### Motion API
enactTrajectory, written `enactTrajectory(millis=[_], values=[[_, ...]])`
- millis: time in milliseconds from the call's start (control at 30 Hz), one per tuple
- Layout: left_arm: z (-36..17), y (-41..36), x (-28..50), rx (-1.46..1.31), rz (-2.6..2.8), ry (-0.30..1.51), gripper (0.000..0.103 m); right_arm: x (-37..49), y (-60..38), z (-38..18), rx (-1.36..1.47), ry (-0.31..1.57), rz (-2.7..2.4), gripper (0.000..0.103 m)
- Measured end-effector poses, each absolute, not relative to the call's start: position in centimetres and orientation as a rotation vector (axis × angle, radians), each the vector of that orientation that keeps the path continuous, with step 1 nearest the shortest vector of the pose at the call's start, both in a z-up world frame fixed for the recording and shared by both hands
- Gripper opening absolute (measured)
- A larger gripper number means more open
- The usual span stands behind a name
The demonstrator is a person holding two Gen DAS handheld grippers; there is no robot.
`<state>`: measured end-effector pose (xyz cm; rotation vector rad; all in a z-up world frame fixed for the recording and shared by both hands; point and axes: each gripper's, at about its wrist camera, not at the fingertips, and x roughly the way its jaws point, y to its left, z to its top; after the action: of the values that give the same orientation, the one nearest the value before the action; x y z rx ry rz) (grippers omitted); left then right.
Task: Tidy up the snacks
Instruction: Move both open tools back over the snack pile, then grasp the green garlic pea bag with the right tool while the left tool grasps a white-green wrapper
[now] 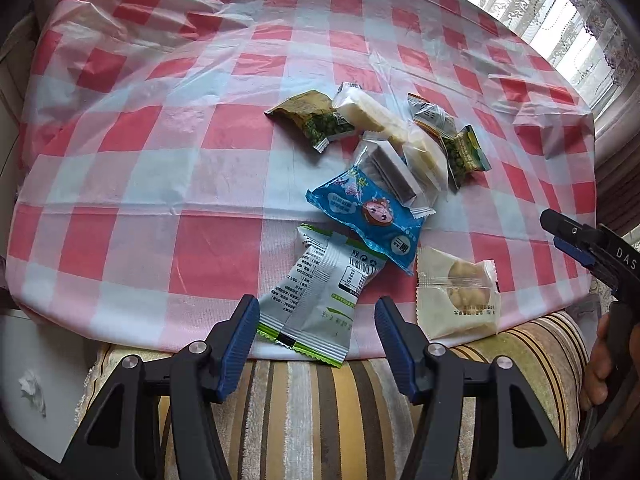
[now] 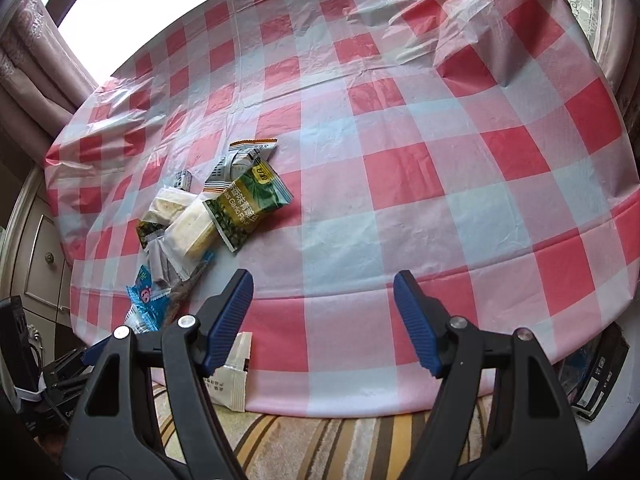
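The left gripper [image 1: 316, 320] has its fingers spread around the grey-green packet [image 1: 320, 300], nearest the table edge in the snack pile [image 1: 380, 168]; pinch its middle, not the seal; the right gripper [image 2: 323, 300] is spread wide, holding nothing.

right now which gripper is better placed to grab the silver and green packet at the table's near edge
Left. The left gripper is open with the silver and green packet directly between its fingers. The right gripper faces bare tablecloth.

Wrapped snacks [image 1: 372, 184] lie heaped on checkered tablecloth [image 1: 160, 152].
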<state>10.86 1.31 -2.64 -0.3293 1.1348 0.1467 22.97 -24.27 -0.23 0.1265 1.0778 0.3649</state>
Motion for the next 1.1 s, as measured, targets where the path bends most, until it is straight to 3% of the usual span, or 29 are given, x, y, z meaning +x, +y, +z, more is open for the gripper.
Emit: enactTrajectory(millis=[267,467,633,733,800,1100], values=[[-2.5,0.7,11.7,-0.239,0.139,1.127,0.061,25.5,-20.6,-1.1,0.198,1.088,0.372,0.075],[-1.5,-0.1,11.9,-0.113,0.104,1.09,0.077,26.9,-18.1,-1.6,0.217,1.094,0.369,0.075],[-2.4,-0.3,12.7,-0.089,0.055,1.125,0.077,28.0,-17.1,-2.3,0.241,1.103,0.338,0.075],[-3.1,-0.3,12.9,-0.091,0.038,1.143,0.07,28.5,-16.7,-2.7,0.235,1.108,0.314,0.075],[-3.4,-0.1,12.9,-0.103,0.037,1.15,0.053,28.8,-16.3,-3.2,0.208,1.117,0.299,0.073],[-3.9,0.7,12.5,-0.186,-0.002,1.134,0.046,28.1,-16.4,-3.2,0.115,1.089,0.295,0.059]])
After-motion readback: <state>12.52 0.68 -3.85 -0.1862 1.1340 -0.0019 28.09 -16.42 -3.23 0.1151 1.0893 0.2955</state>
